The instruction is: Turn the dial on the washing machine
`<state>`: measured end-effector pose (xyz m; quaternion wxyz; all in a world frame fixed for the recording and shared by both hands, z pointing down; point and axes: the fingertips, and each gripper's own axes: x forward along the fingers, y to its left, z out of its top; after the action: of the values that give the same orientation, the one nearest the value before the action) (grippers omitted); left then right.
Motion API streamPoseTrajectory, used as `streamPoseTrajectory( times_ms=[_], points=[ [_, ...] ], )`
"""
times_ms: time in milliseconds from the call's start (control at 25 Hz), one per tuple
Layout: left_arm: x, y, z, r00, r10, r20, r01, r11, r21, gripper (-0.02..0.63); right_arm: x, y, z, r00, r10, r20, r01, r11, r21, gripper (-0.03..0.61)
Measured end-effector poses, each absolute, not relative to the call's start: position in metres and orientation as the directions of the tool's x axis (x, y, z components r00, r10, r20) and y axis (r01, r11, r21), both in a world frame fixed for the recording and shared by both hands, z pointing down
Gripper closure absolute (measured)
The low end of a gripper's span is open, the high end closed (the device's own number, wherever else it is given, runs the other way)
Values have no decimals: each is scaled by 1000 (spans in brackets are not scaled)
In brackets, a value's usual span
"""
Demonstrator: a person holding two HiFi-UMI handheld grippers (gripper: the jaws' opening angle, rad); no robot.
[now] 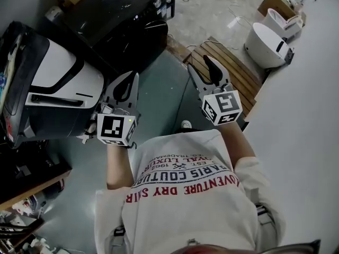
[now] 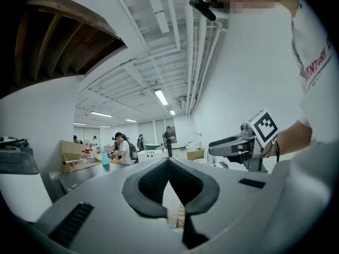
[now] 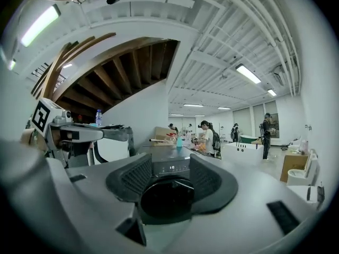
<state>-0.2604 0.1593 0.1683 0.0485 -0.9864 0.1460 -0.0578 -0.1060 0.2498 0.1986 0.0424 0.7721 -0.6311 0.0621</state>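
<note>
The black washing machine (image 1: 122,15) stands on the floor ahead of me. In the right gripper view its dark front, with a small lit display and a round door (image 3: 170,192), fills the gap between the jaws but lies some way beyond them. I cannot make out its dial. My right gripper (image 1: 203,67) (image 3: 169,163) is open with nothing held. My left gripper (image 1: 127,83) (image 2: 168,161) is shut with its pads meeting and nothing between them. Both are held up in the air side by side, apart from the machine.
A white appliance with dark trim (image 1: 53,78) stands close on the left. A slatted wooden pallet (image 1: 233,70) and a white round tub (image 1: 265,44) lie to the right, beside a white wall (image 1: 307,115). Several people (image 3: 207,135) work at tables far behind.
</note>
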Motion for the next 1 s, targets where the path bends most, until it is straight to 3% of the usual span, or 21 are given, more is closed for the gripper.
streamPoseTrajectory(
  times_ms=[440, 1000],
  points=[
    [-156, 160, 191, 898, -374, 231, -361, -927, -98, 600, 5, 218, 223, 51, -972, 231, -997, -61, -37, 357],
    [-38, -7, 237, 858, -463, 223, -480, -877, 26, 600, 105, 34, 269, -82, -947, 311, -996, 88, 4, 357]
  ],
)
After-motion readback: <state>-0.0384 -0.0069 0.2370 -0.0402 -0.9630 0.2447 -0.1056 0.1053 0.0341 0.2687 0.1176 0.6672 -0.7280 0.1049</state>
